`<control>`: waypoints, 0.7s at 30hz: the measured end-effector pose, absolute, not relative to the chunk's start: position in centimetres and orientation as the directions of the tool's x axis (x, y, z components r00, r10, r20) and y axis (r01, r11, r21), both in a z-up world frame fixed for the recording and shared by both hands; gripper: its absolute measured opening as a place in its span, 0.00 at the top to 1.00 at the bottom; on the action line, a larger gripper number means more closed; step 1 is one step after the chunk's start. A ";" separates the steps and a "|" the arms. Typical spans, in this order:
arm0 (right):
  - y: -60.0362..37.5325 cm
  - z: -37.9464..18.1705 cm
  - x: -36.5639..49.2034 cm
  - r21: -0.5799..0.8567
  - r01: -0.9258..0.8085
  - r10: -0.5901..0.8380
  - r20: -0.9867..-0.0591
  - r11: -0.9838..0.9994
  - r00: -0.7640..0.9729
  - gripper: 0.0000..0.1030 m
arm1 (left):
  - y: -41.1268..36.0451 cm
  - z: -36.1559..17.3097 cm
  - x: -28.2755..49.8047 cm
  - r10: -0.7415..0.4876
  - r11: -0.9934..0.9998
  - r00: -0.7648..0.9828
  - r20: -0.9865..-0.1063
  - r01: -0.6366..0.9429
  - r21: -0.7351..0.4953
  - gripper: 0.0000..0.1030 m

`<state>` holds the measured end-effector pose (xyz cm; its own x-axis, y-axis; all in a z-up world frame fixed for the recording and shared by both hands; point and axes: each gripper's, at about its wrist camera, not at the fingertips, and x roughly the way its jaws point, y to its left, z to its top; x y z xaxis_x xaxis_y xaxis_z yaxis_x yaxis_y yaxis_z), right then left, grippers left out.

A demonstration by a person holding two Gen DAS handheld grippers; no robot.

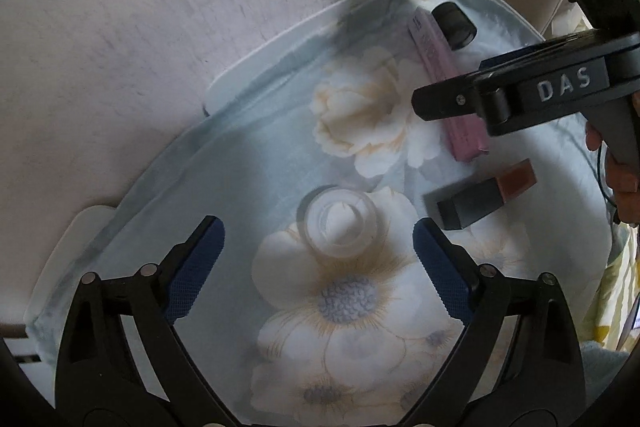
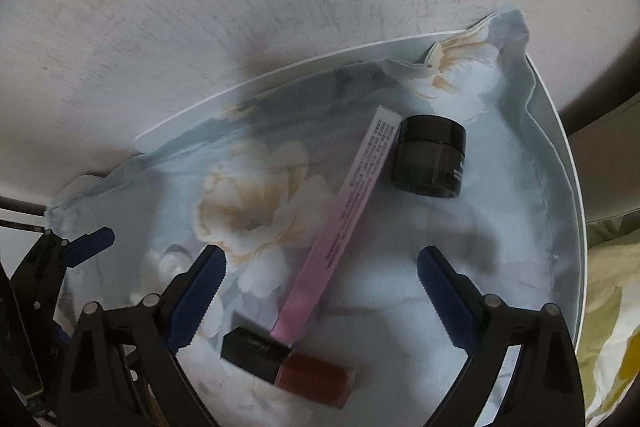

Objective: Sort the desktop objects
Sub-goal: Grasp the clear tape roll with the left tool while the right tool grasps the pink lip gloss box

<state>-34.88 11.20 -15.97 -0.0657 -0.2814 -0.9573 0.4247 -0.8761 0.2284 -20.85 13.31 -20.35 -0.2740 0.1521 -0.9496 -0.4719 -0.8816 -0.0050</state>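
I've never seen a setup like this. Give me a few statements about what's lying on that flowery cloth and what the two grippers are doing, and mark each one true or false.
1. The left gripper is open, with a small clear cap lying between its fingers. True.
2. The pink box stands upright on the floral cloth. False: it lies flat.
3. The dark jar sits right beside the pink box's far end. True.
4. The right gripper is shut on the lip gloss. False: it is open and holds nothing.
5. The lip gloss has a black cap and a reddish-brown body. True.
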 end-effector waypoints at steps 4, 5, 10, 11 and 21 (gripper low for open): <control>11.1 -15.8 -34.5 0.190 0.437 -0.265 -0.957 -0.879 -0.116 0.22 | 12.9 -21.5 -21.0 0.169 -0.877 -0.247 -0.954 -0.480 -0.031 0.40; 11.2 -15.7 -34.5 0.202 0.436 -0.281 -0.951 -0.877 -0.125 0.25 | 12.8 -21.9 -21.0 0.172 -0.876 -0.233 -0.957 -0.480 -0.041 0.48; 11.5 -15.4 -33.7 0.143 0.464 -0.259 -0.946 -0.874 -0.197 0.48 | 12.8 -21.7 -20.2 0.174 -0.861 -0.263 -0.949 -0.508 -0.017 0.61; 11.5 -15.4 -33.4 0.124 0.472 -0.248 -0.945 -0.873 -0.211 0.56 | 12.7 -21.7 -20.1 0.176 -0.861 -0.266 -0.948 -0.509 -0.016 0.61; 12.9 -15.0 -32.0 0.134 0.499 -0.274 -0.936 -0.856 -0.219 0.84 | 11.9 -21.4 -19.5 0.174 -0.860 -0.260 -0.950 -0.510 -0.018 0.61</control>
